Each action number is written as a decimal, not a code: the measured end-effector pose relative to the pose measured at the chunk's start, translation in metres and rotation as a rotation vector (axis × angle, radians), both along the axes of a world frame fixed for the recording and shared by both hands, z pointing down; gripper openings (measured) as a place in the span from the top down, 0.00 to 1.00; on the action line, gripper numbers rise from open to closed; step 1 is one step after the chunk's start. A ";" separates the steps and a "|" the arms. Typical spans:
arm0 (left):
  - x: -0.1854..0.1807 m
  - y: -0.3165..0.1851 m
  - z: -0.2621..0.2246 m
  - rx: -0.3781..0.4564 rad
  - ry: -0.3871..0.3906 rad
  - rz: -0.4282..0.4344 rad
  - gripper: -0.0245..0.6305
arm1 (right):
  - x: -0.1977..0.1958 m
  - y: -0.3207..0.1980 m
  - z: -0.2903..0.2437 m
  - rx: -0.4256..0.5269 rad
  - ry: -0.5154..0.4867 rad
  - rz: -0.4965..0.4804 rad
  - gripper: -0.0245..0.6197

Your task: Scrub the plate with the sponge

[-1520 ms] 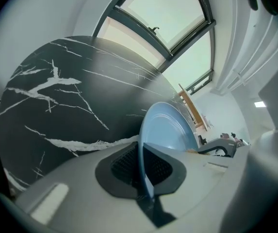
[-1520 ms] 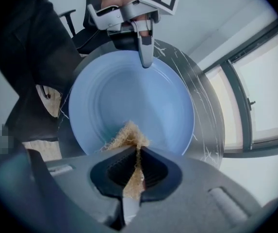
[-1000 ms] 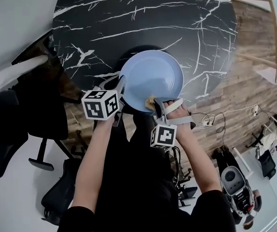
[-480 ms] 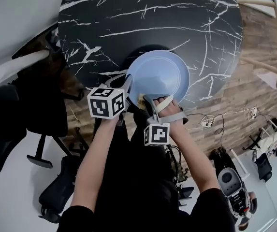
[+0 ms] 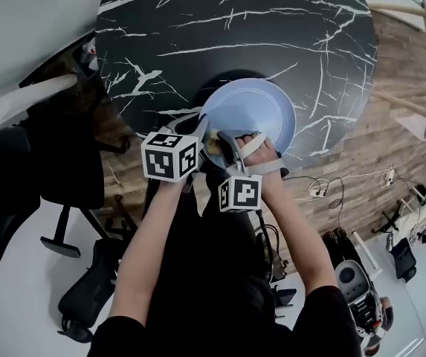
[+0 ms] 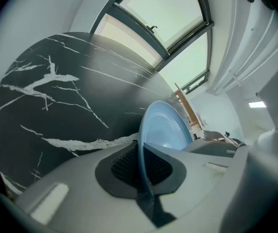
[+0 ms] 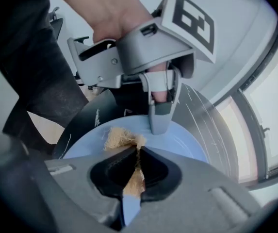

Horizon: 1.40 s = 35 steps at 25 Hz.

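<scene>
The left claw (image 6: 141,170) clamps the plate (image 5: 257,114) by its rim at the edge of the counter (image 5: 198,28), open top beyond. The right claw (image 7: 133,176) grips the sponge (image 7: 120,139), pressed on the plate beside that rim

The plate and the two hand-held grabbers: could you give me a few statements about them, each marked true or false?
1. The left gripper is shut on the rim of the plate. True.
2. The right gripper is empty. False: it grips a tan sponge.
3. The sponge touches the plate. True.
4. The table is plain white. False: it is black with white veins.
</scene>
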<state>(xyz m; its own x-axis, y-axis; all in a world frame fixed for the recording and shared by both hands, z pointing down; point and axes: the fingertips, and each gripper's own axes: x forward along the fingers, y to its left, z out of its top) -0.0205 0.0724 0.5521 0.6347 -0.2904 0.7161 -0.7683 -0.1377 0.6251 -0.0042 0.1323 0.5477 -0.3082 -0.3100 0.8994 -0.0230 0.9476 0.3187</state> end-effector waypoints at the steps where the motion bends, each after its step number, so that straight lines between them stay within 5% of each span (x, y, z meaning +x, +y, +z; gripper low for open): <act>1: 0.000 0.000 0.000 0.001 0.001 0.000 0.94 | 0.000 -0.005 0.000 0.003 -0.002 0.013 0.93; 14: 0.000 0.001 0.000 0.003 0.018 -0.014 0.93 | 0.014 -0.070 0.002 0.049 -0.058 0.131 0.93; 28: 0.000 0.000 0.000 0.002 0.034 -0.050 0.93 | 0.092 -0.132 -0.002 0.202 0.023 0.442 0.93; 35: -0.003 0.000 0.001 -0.008 0.047 -0.097 0.93 | 0.060 -0.094 -0.003 0.159 -0.008 0.357 0.93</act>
